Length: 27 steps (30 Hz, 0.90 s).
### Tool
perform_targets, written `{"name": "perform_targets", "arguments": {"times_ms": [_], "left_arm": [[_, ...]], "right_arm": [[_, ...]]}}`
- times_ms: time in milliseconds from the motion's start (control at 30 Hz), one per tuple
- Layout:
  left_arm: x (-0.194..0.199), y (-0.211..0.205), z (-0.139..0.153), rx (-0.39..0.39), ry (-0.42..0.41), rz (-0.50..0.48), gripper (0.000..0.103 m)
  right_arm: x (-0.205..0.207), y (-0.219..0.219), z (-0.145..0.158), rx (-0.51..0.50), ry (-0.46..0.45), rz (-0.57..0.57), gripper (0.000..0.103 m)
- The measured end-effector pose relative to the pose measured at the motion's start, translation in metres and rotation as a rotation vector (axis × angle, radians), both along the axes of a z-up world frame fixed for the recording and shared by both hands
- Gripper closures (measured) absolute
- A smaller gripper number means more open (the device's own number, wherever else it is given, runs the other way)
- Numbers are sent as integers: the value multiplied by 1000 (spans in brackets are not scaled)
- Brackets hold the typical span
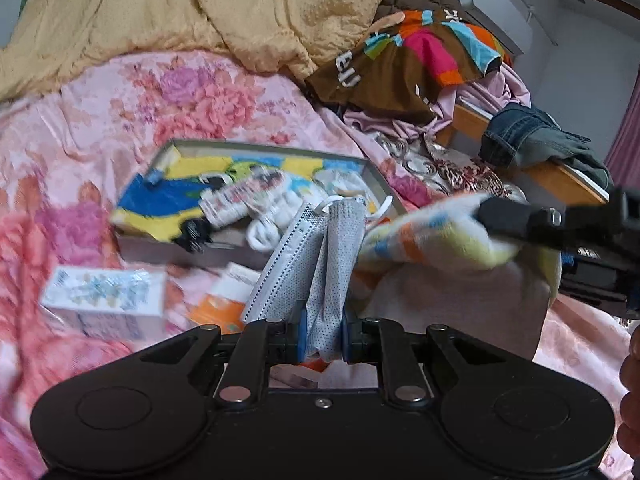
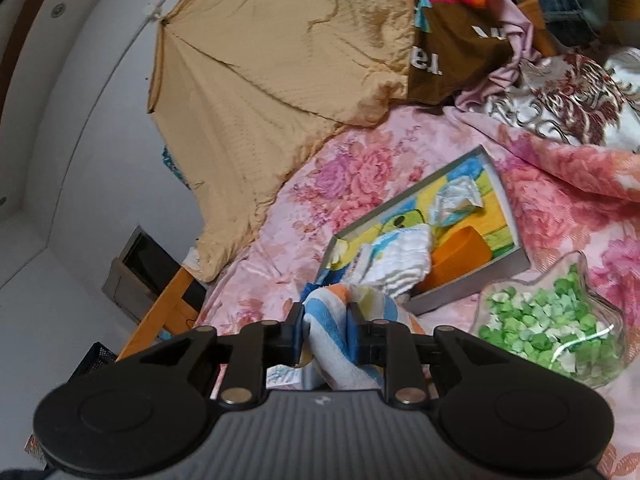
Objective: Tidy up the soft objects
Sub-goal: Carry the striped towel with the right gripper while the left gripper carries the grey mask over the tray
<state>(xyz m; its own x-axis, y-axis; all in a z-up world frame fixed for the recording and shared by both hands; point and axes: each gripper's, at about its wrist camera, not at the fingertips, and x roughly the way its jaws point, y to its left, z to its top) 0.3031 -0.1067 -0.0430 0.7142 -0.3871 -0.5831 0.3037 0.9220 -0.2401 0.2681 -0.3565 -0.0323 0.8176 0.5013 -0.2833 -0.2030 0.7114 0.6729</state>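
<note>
From your left wrist camera, your left gripper (image 1: pixel 323 338) is clenched on a grey dotted face mask (image 1: pixel 316 256), the blue pads pressing its folded lower end while the rest stands up between the fingers. Beyond it a shallow grey box (image 1: pixel 256 196) lies on the pink floral bedspread (image 1: pixel 120 96), about mid-bed, holding a blue and yellow cloth (image 1: pixel 168 200) and white socks (image 1: pixel 268 220). A white carton (image 1: pixel 104 300) lies on the bedspread near the box's left front corner. Your right gripper (image 1: pixel 504 220) comes in from the right edge, its tip buried in a striped towel (image 1: pixel 436 240) held just right of the mask.

From your right wrist camera, your right gripper (image 2: pixel 325 334) is grasping that striped towel (image 2: pixel 332 332), bunched between the blue pads. The grey box (image 2: pixel 472 280) lies ahead on the bedspread (image 2: pixel 360 172), with a white ribbed cloth (image 2: pixel 400 260) and an orange piece (image 2: pixel 460 256) inside. A clear glass bowl (image 2: pixel 600 312) of green paper stars sits just beside the box's near right corner. A tan quilt (image 2: pixel 260 80) drapes over the bed's far left edge.
</note>
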Motion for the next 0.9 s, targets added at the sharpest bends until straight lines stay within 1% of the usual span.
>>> {"name": "perform_targets", "arguments": {"times_ms": [133, 167, 233, 300, 367, 467, 533, 567, 633, 700, 733, 767, 800, 867, 900], "left_arm": [[2, -25, -21, -14, 12, 22, 86], [4, -33, -26, -8, 15, 33, 87], [6, -49, -36, 25, 15, 43, 87], [5, -64, -43, 71, -14, 36, 88], [3, -74, -44, 110, -55, 49, 89], [6, -77, -45, 131, -70, 48, 89], [6, -78, -46, 155, -84, 32, 89], [5, -79, -46, 169, -92, 26, 89], [4, -83, -46, 187, -102, 25, 89], [4, -84, -46, 188, -101, 33, 89], [4, -84, -46, 189, -99, 34, 89], [5, -84, -46, 192, -98, 33, 89], [4, -84, -46, 194, -99, 31, 89], [5, -84, -45, 199, -96, 25, 89], [6, -84, -45, 198, -93, 25, 89]], "right_arm": [[2, -1, -10, -7, 35, -30, 79], [1, -3, -12, -10, 40, -41, 79], [0, -8, -14, -16, 42, -65, 79], [-1, -14, -15, -11, 37, -86, 79], [-3, -22, -15, -1, 24, -106, 79], [-6, -35, -13, 37, -7, -129, 80], [-8, -42, -11, 63, -33, -144, 84], [-9, -44, -9, 64, -43, -150, 86], [-9, -46, -7, 44, -42, -148, 87], [-7, -45, -10, 35, -20, -137, 86], [-4, -45, -12, 32, -1, -124, 84], [-3, -43, -14, 30, 14, -118, 79], [-3, -43, -17, 32, 24, -119, 68], [-4, -43, -18, 44, 30, -118, 54], [-4, -44, -18, 51, 27, -115, 51]]}}
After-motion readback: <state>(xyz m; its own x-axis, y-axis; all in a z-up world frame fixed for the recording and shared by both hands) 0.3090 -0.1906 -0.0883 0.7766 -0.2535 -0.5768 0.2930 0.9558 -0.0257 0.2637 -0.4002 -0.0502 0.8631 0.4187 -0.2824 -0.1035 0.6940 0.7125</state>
